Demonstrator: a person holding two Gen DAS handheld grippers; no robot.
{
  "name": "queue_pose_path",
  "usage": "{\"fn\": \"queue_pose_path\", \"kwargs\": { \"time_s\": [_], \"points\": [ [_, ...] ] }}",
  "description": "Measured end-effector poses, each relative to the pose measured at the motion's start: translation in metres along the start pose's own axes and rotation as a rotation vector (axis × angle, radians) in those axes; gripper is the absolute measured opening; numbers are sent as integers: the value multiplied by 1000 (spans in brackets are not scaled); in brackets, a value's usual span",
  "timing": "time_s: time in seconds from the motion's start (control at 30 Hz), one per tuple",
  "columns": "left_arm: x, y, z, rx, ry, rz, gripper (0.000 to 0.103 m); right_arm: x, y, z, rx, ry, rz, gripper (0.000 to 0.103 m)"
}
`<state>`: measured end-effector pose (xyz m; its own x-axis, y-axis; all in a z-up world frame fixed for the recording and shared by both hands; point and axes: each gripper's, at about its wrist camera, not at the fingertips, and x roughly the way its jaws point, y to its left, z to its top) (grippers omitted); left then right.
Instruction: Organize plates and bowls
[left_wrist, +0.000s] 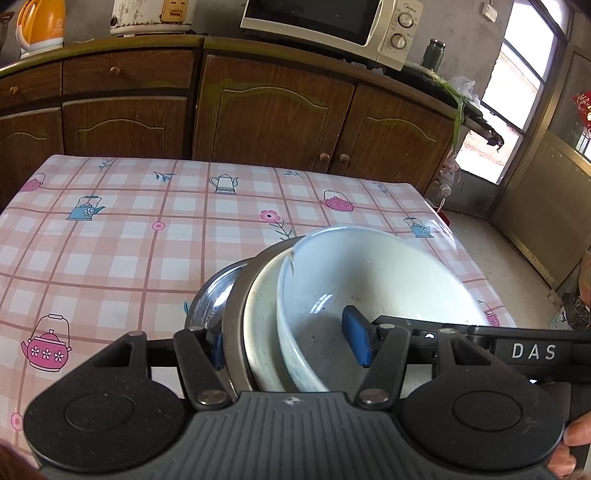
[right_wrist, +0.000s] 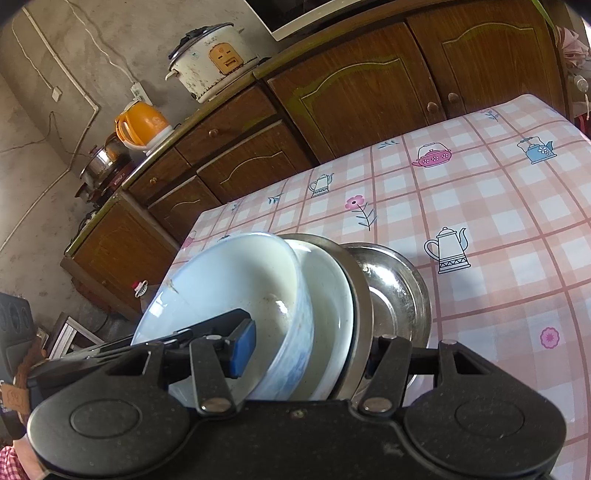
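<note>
1. Steel came first on the left in the left wrist view: a shiny steel bowl (left_wrist: 210, 299) sat at the outside of a tipped stack of dishes.
2. Next to it sat a metal-rimmed plate (left_wrist: 236, 314), then a white dish (left_wrist: 264, 332), then a white bowl (left_wrist: 369, 280) with a blue pattern.
3. The stack was held on its side over the checked table (left_wrist: 110, 240), near its right edge.
4. The left gripper (left_wrist: 291, 341) squeezed the whole stack between its blue pads (left_wrist: 356, 341).
5. The right gripper (right_wrist: 306, 349) squeezed the same stack too, one finger inside the white bowl.
6. I think the dishes were being carried as one pile. Next, both grippers would need to tip it flat and set it down gently together, so nothing slides out.
</note>
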<state>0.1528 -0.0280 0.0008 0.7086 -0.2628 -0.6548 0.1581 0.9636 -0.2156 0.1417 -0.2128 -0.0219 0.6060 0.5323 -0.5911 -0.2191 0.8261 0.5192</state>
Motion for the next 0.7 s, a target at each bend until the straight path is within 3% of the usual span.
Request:
{"fn": "queue_pose_path", "kwargs": {
  "time_s": [0.7],
  "points": [
    [29,18,-10,-15,61,43,60,43,-22,-10,32,51,26,67]
  ]
}}
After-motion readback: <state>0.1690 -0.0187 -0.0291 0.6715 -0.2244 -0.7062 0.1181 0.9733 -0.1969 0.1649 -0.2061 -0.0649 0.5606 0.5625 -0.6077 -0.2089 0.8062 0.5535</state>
